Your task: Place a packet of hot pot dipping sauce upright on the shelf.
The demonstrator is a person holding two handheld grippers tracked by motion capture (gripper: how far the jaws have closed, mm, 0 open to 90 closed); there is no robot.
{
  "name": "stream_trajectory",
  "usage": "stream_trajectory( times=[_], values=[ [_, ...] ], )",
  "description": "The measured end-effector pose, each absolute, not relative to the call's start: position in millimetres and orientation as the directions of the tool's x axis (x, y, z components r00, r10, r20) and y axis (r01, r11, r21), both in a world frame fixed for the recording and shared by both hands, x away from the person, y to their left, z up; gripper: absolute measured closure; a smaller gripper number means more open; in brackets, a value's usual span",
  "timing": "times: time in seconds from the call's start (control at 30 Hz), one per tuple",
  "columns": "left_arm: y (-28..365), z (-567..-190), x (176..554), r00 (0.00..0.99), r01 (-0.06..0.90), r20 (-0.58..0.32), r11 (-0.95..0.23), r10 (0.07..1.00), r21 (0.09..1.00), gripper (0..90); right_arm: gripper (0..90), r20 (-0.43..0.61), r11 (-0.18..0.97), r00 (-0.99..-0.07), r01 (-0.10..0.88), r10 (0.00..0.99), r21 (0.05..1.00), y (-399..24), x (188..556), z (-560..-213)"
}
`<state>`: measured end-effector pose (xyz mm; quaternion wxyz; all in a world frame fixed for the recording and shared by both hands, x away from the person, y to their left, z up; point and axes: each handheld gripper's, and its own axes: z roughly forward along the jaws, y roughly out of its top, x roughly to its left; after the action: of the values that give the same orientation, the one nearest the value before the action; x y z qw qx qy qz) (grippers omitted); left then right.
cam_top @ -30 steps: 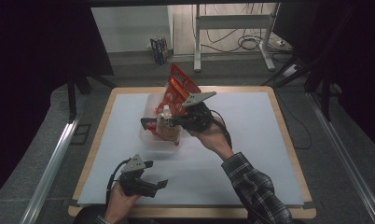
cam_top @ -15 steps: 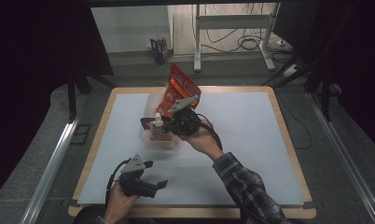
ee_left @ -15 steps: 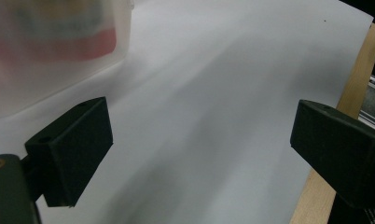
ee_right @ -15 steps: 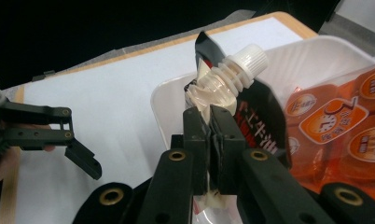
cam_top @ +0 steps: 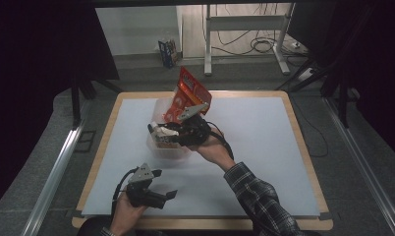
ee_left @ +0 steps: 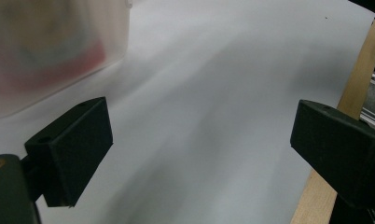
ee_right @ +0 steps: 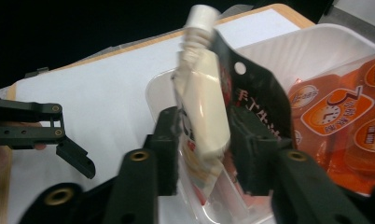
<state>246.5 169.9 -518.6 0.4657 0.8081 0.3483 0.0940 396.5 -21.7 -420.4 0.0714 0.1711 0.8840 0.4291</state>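
Observation:
My right gripper [cam_top: 162,135] hangs over a clear plastic container [cam_top: 168,150] in the middle of the white mat. A white spout pouch [ee_right: 202,116] with a dark printed side stands tilted between its jaws, spout up and lower end inside the container. The jaws have just been opening and the pads [ee_right: 169,140] stand loosely beside the pouch. An orange-red snack bag [cam_top: 190,91] leans in the far side of the container. My left gripper [cam_top: 164,183] rests open and holding nothing near the mat's front edge; its jaws [ee_left: 199,154] frame bare mat.
The white mat [cam_top: 264,147] lies on a wooden board [cam_top: 303,162] with free room right of the container and in front of it. The container's frosted wall [ee_left: 45,46] is just ahead of the left gripper. Metal rails run along both sides of the table.
The right gripper has come down and to the left with the pouch, lowering it into the container. Its jaws have spread apart. The left gripper has stayed in place.

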Motion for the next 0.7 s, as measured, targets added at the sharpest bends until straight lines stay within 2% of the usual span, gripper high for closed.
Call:
stream_trajectory(
  times=[0.1, 0.17, 0.43, 0.7],
  values=[
    [169.5, -518.7, 246.3, 0.74, 0.474, -0.171, -0.325, 0.65, 0.818, 5.4, 57.3, 0.018, 0.57, -0.928, 0.244, 0.372, 0.785, -22.6, 396.2, -419.3],
    [169.1, -518.8, 246.2, 0.741, 0.474, -0.17, -0.326, 0.65, 0.818, 5.4, 50.7, 0.018, 0.566, -0.925, 0.246, 0.378, 0.786, -24.3, 396.1, -419.1],
    [168.2, -519.3, 246.1, 0.745, 0.468, -0.164, -0.332, 0.647, 0.819, 5.4, 36.3, -0.005, 0.577, -0.926, 0.231, 0.378, 0.783, -26.5, 391.9, -420.4],
    [167.4, -519.5, 246.0, 0.749, 0.462, -0.157, -0.338, 0.644, 0.82, 5.4, 25.1, -0.029, 0.576, -0.922, 0.217, 0.386, 0.788, -30.4, 386.9, -418.2]
  ],
)
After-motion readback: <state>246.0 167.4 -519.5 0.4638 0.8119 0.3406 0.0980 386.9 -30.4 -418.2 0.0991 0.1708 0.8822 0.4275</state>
